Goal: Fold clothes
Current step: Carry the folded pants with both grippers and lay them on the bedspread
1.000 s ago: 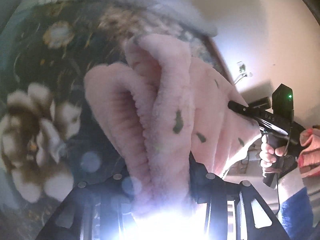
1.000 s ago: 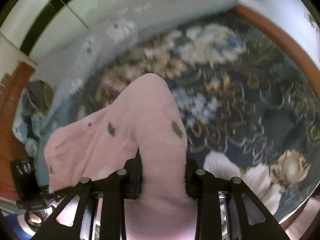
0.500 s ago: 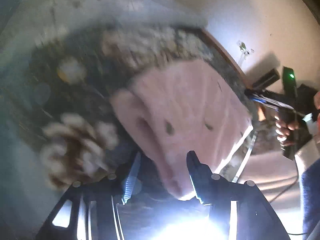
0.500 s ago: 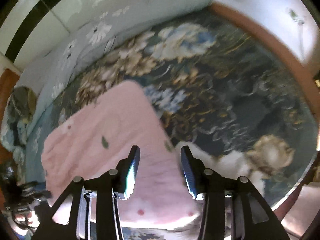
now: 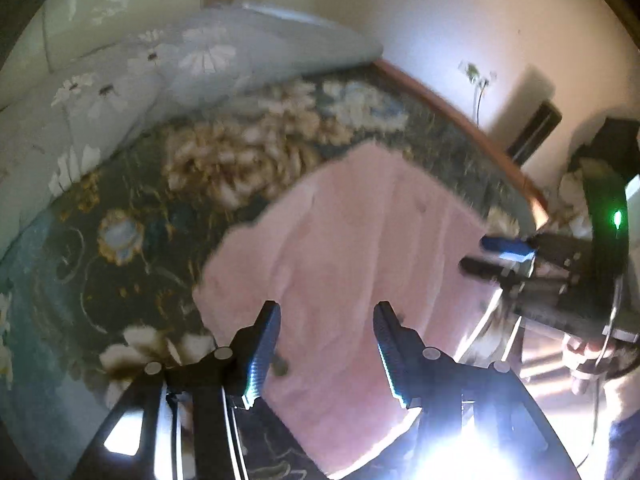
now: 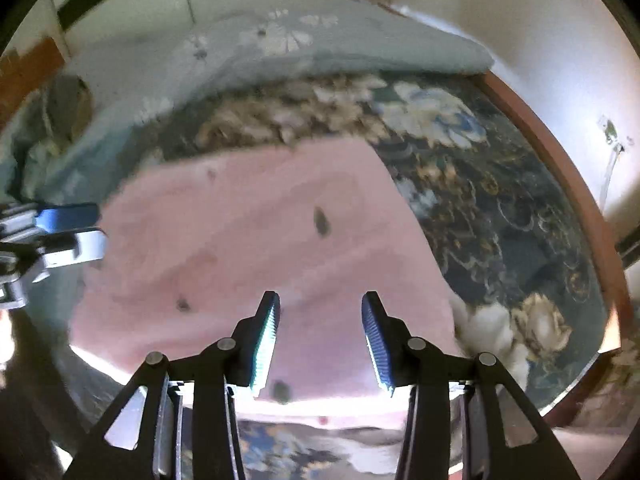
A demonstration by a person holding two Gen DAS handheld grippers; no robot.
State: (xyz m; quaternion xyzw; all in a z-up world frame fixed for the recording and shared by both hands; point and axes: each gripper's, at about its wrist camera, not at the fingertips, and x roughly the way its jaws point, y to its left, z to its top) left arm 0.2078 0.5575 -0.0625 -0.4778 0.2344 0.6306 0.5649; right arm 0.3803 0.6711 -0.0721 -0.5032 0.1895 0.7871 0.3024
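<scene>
The dark floral bedspread [image 5: 120, 280] carries your work: the fuzzy pink garment with small dark spots [image 6: 260, 248] lies flat on it, straight ahead at twelve o'clock of both tongs. In the left view its long axis appears to run from seven toward one o'clock. Your left tongs [image 5: 326, 344] and right tongs [image 6: 320, 334] both stand wide apart, holding nothing, each over the near hem; neither is clearly nearer.

- dark floral bedspread [image 5: 132, 248] covers the bed
- pale blue daisy-print quilt [image 6: 320, 48] bunched along far edge
- brown bed frame [image 6: 576, 184]
- cream wall [image 5: 440, 20]
</scene>
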